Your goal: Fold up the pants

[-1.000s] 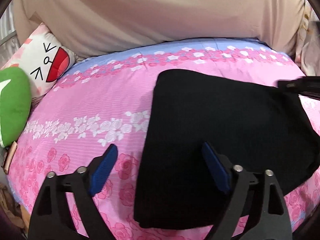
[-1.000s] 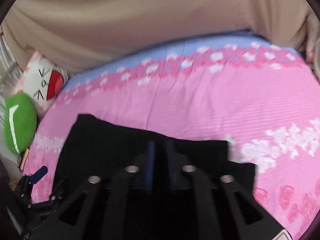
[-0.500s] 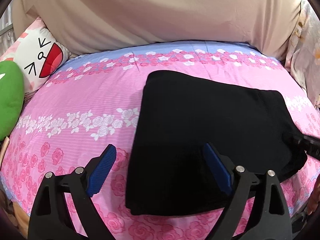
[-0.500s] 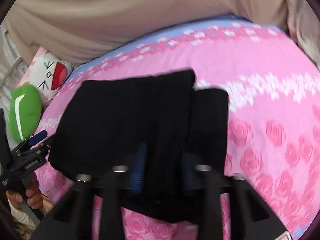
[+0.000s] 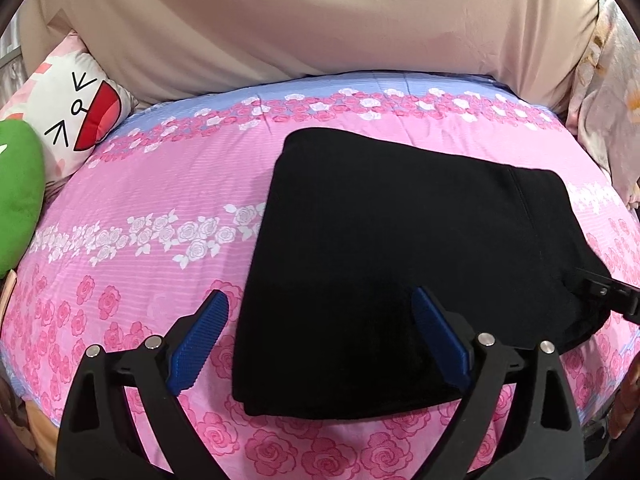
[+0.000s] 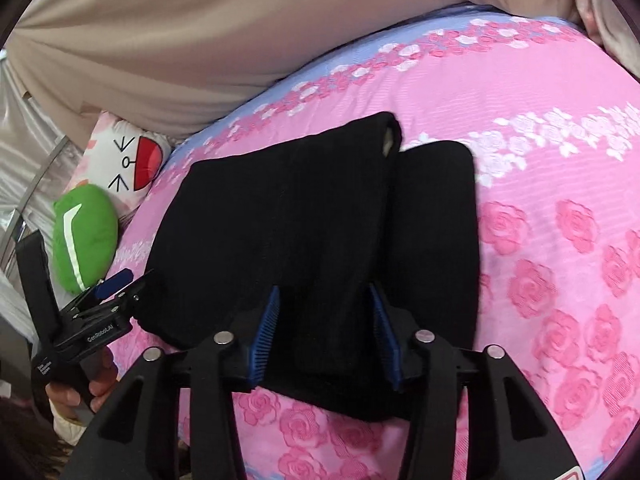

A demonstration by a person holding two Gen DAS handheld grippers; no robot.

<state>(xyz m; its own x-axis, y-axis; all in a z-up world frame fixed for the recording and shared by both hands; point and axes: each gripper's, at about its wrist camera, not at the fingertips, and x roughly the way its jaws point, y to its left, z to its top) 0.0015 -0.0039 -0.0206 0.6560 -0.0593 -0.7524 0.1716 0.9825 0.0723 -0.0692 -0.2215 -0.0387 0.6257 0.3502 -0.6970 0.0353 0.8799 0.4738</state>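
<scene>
Black pants (image 5: 400, 248) lie folded on the pink rose-print bedsheet (image 5: 160, 200). My left gripper (image 5: 320, 320) is open over the fold's near left corner. One blue pad (image 5: 200, 340) hangs over bare sheet and the other over the cloth. In the right wrist view the pants (image 6: 300, 216) show a top layer and a narrower strip beside it. My right gripper (image 6: 325, 328) is at the near edge with its jaws opening. Cloth lies between the pads, which do not press it. The left gripper (image 6: 116, 292) shows at the pants' left corner.
A white cartoon-face pillow (image 5: 80, 108) and a green plush (image 5: 16, 196) sit at the left of the bed. A beige cloth (image 5: 320, 20) hangs behind it, and floral fabric (image 5: 612, 100) is at the far right. A hand (image 6: 76, 392) holds the left gripper's handle.
My right gripper has come down to the pants' near edge and its jaws have widened off the cloth. The top layer now lies flat. The left gripper has hardly moved.
</scene>
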